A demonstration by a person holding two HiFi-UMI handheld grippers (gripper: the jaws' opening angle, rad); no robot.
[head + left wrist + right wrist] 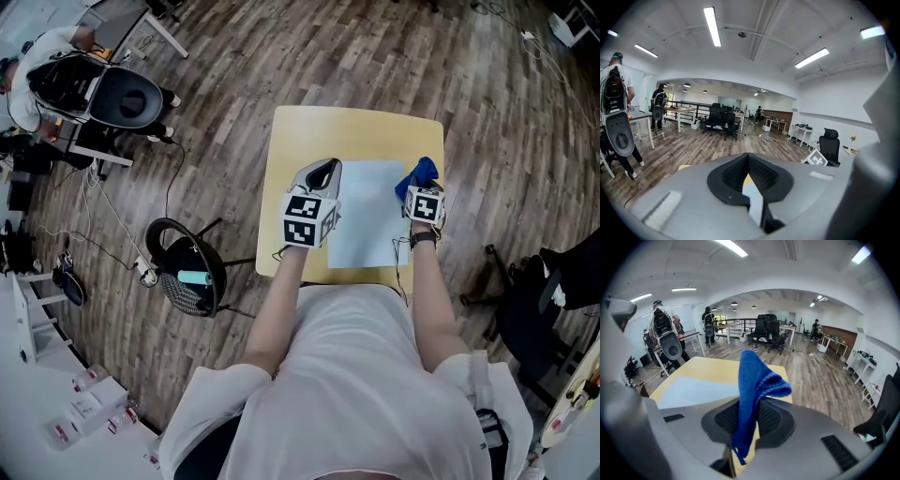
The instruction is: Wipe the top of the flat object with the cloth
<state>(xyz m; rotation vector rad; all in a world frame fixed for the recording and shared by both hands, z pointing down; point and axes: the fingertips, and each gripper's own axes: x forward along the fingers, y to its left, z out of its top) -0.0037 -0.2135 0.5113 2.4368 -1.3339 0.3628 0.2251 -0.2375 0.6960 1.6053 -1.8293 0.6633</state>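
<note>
cloth (pixel 757 376): was deep blue, with a bumpy knitted look
flat object (pixel 367 225): was very pale, white with a little blue in it
table (pixel 356 131): was yellow
left gripper (pixel 749 176): was grey, with black ribbed insides
right gripper (pixel 749 420): was grey and black too
marker cube (pixel 309 220): was white with black squares
floor (pixel 234 75): was brown wood, streaked dark and light
shirt (pixel 356 375): was white
</note>
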